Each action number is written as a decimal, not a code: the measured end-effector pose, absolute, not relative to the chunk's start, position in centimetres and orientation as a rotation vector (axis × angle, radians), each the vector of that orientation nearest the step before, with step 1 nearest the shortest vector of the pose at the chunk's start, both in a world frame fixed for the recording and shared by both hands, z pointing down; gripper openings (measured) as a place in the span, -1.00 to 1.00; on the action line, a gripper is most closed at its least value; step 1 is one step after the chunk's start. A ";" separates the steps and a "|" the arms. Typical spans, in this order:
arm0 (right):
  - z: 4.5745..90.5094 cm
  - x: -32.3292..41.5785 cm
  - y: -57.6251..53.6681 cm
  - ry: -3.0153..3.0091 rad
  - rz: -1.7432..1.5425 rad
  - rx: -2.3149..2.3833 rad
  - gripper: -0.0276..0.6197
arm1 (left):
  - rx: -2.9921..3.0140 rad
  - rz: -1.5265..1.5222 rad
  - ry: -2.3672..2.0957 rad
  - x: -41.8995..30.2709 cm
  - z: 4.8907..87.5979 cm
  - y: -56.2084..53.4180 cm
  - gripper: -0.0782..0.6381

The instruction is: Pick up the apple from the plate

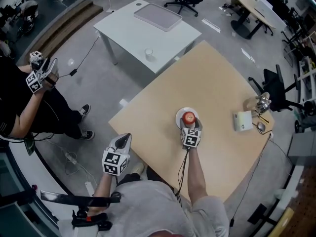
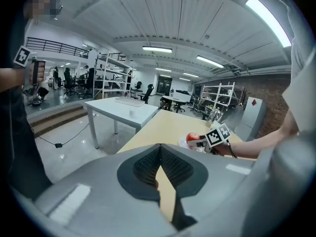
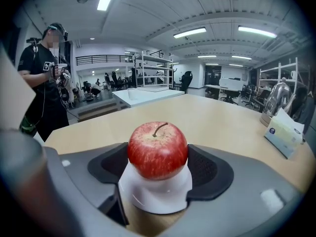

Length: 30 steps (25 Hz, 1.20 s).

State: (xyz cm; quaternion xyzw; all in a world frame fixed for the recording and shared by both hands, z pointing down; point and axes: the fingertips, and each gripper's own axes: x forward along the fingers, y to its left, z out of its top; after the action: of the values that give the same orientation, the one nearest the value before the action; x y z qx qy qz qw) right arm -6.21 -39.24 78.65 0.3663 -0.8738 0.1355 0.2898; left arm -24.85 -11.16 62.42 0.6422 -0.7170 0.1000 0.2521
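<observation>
Apple (image 3: 158, 149) pickup, big stuff first: the light tan wooden table (image 1: 207, 78) is carrying everything within easy reach. The grey two-jaw right gripper (image 1: 189, 125) is angling down from the near edge so its pads are clamping both flanks of the fruit, looks clenched on it. The matching left gripper (image 2: 160, 162) is idling off the table's edge, jaws pinched together, empty. The small round white plate (image 3: 157, 199) is propping up that glossy red apple, not lifted yet.
</observation>
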 end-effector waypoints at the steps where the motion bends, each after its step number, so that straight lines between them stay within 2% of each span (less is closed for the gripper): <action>1: 78.4 -6.2 -39.1 -2.336 0.360 0.980 0.26 | 1.749 0.271 -1.951 -24.8 62.3 -11.1 -0.73; 11: 75.7 -4.7 -38.1 -2.365 0.351 1.043 0.26 | 1.812 0.278 -1.929 -24.0 61.3 -11.1 -0.73; 30: 71.3 2.8 -34.5 -2.353 0.359 1.256 0.26 | 2.005 0.295 -1.796 -19.9 60.8 -12.5 -0.73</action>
State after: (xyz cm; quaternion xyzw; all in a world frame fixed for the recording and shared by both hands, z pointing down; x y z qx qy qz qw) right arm 2.79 -34.49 71.31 0.4548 -0.8523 0.1299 0.2232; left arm -19.89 -12.46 60.85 0.7230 -0.6478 0.1062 0.2151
